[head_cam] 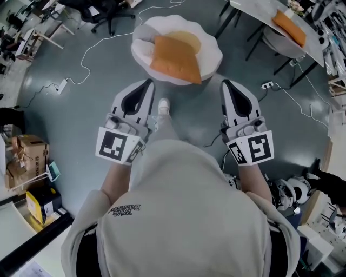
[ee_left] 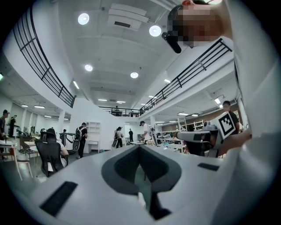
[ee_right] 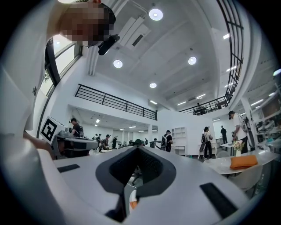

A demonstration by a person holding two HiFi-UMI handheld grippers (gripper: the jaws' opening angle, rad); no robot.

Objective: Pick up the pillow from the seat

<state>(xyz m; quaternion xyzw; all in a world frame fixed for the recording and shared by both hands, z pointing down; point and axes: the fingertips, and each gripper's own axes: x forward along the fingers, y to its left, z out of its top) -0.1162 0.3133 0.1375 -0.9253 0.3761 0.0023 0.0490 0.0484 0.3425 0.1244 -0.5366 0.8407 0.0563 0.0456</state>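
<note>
My sweatshirt (head_cam: 178, 216) nearest. Left gripper (head_cam: 148, 82) and right gripper (head_cam: 225, 83) closed, empty. Orange pillow (head_cam: 174, 59) on white seat (head_cam: 215, 47) lies far, between them, nearer the left.

Open lab hall, mezzanine railing (ee_right: 116, 102), worktables (head_cam: 255, 12)

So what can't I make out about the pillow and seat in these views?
- Left gripper view: pillow and seat do not show; the left gripper fills the lower frame.
- Right gripper view: only an orange sliver shows below the shut jaws; the right gripper hides the rest.
- Head view: seat's underside, under its own top.
</note>
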